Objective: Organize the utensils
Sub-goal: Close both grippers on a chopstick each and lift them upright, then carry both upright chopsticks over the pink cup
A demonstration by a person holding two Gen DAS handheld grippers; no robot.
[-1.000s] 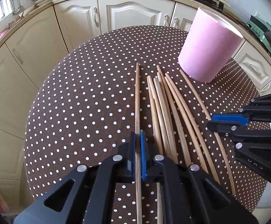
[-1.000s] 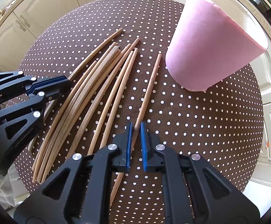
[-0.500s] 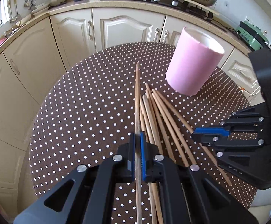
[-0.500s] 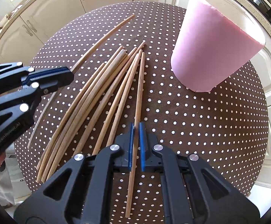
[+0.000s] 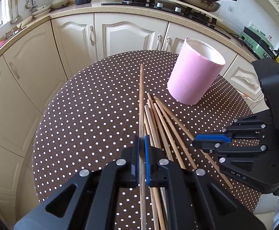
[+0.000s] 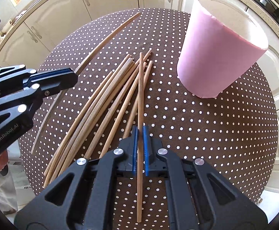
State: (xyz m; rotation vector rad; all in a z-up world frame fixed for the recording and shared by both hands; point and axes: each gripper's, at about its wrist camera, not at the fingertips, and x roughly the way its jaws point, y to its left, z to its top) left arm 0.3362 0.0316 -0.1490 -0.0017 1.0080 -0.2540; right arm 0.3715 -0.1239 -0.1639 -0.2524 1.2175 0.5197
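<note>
Clamping one wooden chopstick (image 5: 141, 99) between closed jaws is the left gripper (image 5: 141, 143), stick lifted over the dotted round table (image 5: 82, 115); right gripper (image 6: 140, 132) pinches a second chopstick (image 6: 140, 88) likewise. Loose chopstick pile (image 6: 105, 99) lies mid-table between both grippers; pink cup (image 6: 218, 57) stands upright near the far right edge, apart from the pile.

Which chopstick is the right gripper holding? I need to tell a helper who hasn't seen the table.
On the brown polka-dot table, left of the tall pink cup, lies a fan of wooden chopsticks. The held chopstick is clamped in the right gripper. Unlike its slanting neighbours, it runs straight up the right wrist view and crosses over their tips.
</note>
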